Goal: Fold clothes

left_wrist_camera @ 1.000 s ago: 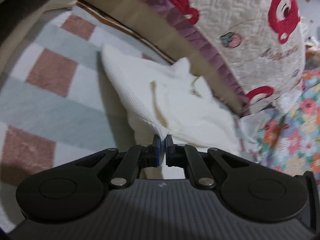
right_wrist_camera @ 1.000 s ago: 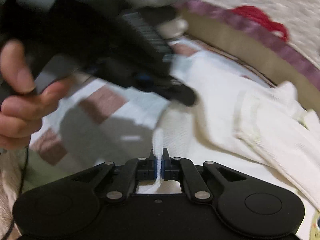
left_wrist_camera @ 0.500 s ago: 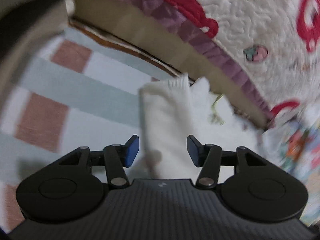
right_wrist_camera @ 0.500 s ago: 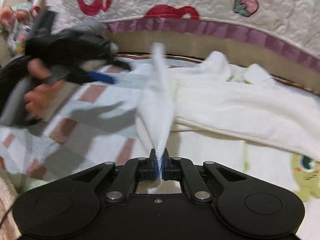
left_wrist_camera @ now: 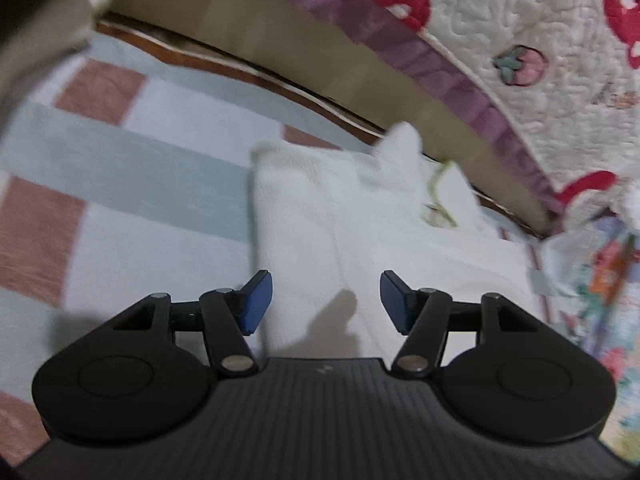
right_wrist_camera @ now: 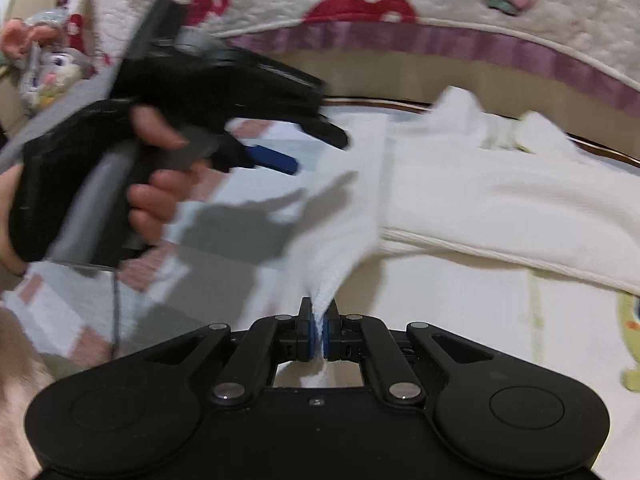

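White garment [right_wrist_camera: 460,184] is pinched in the right gripper [right_wrist_camera: 319,334] (left gripper [left_wrist_camera: 326,300] hangs spread, empty).

left gripper [left_wrist_camera: 326,300]: jaws spread wide, blue pads apart, nothing between them | right gripper [right_wrist_camera: 319,330]: jaws closed, blue pads pinching white fabric | left hand [right_wrist_camera: 154,184]: wrapped around left gripper handle, fingers curled on the grip, seen in right wrist view

To your left the checked bedsheet [left_wrist_camera: 132,184] lies open; ahead, the quilted headboard cover [left_wrist_camera: 500,40] walls off the white garment [left_wrist_camera: 360,240].
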A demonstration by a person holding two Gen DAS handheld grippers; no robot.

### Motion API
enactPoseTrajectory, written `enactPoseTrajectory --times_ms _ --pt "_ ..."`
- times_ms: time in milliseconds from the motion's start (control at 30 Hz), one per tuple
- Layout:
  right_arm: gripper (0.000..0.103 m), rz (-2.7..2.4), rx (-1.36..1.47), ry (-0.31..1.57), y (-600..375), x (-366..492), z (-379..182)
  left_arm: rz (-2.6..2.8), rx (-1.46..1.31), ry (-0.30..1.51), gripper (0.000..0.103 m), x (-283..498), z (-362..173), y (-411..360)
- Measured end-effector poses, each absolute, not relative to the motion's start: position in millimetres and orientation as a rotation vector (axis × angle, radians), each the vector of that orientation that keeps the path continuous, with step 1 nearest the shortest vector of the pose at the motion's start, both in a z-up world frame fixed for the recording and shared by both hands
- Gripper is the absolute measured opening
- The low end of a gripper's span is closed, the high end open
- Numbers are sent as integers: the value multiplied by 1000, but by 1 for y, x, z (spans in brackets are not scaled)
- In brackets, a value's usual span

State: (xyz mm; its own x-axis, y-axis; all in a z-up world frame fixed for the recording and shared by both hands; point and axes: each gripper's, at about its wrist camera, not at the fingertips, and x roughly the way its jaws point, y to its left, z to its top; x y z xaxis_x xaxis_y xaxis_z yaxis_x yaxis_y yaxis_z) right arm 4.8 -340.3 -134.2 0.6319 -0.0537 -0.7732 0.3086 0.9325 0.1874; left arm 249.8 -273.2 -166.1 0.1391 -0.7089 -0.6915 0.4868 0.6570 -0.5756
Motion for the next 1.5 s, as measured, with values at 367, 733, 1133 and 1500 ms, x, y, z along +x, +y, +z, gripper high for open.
enactPoseTrajectory --times_ms 367,733,1133,1500 --pt "35 -214 507 947 -367 18 -169 -896 -234 1176 62 248 -188 -280" --pt "53 -217 603 1059 -363 -4 -166 -850 -218 1162 72 250 -192 -295" --pt "8 -195 410 1086 -352 -5 -156 -988 -274 1060 15 251 -188 -294" --pt "27 -148 367 1060 -355 -5 -155 -958 -199 1090 58 251 -201 -310"
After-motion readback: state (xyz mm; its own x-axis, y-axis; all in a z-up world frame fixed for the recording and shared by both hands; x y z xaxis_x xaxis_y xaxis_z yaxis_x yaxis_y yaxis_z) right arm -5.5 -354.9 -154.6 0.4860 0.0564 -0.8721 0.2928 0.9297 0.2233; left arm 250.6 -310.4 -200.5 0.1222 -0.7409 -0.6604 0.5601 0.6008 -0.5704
